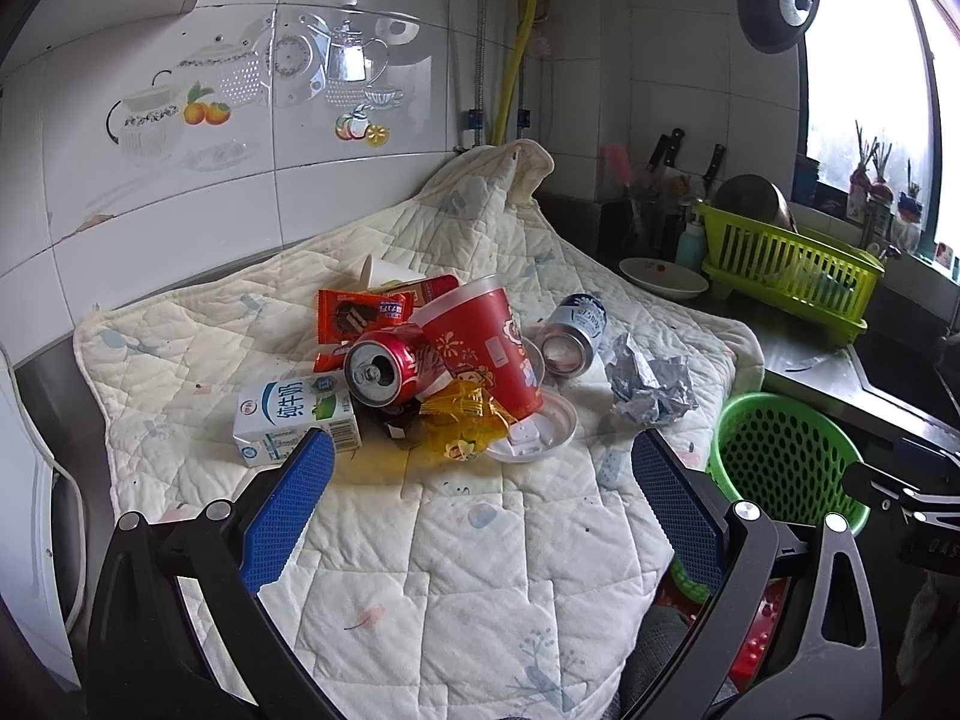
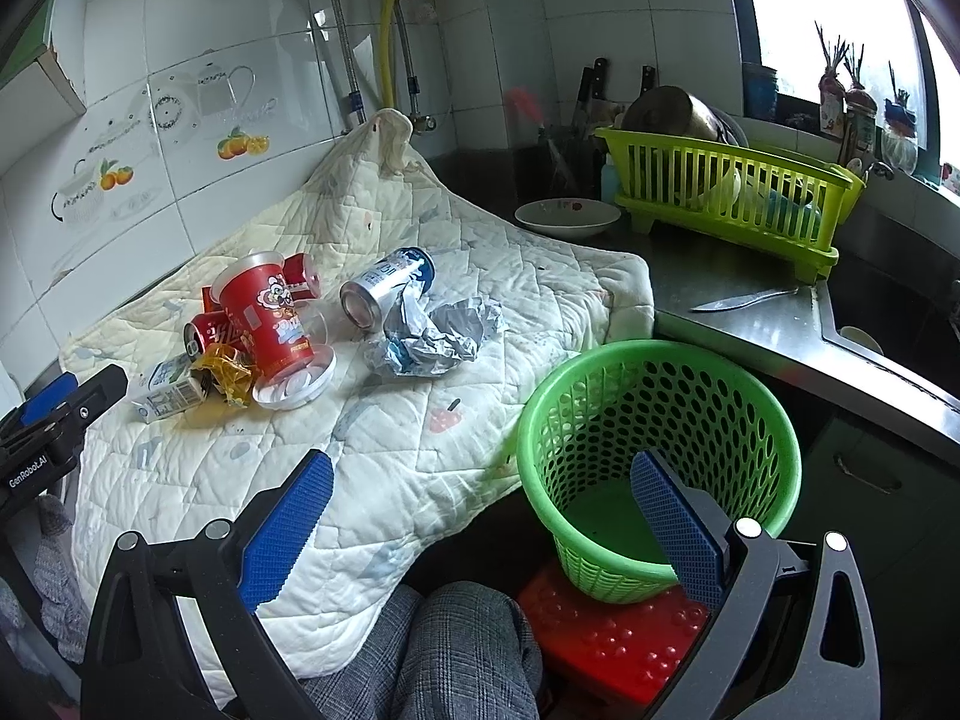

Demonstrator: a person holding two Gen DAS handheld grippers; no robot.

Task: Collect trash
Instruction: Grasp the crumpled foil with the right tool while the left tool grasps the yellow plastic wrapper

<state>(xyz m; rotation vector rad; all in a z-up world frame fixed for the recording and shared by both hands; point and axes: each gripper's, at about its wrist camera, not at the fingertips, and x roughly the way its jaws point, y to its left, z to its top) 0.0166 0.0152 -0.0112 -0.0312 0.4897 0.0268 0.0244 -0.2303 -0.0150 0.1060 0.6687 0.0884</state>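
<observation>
1. Left wrist view: the left gripper [image 1: 483, 468] hangs wide and empty just near of the trash pile: milk carton [image 1: 294, 420], red can [image 1: 384, 369], red cup [image 1: 486, 348].
2. Right wrist view: the right gripper [image 2: 480, 486] gapes wide, empty, over the quilt [image 2: 384, 450] edge; green basket [image 2: 660, 450] at right.

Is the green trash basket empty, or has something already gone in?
Empty, as far as shown. In the right wrist view the green basket shows a bare green floor; one blue finger hides part of it.

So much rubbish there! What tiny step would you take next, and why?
Probably ease the open right tongs toward the crumpled silver foil wrapper: it lies apart from the heap, nearest the empty green perforated plastic basket.
</observation>
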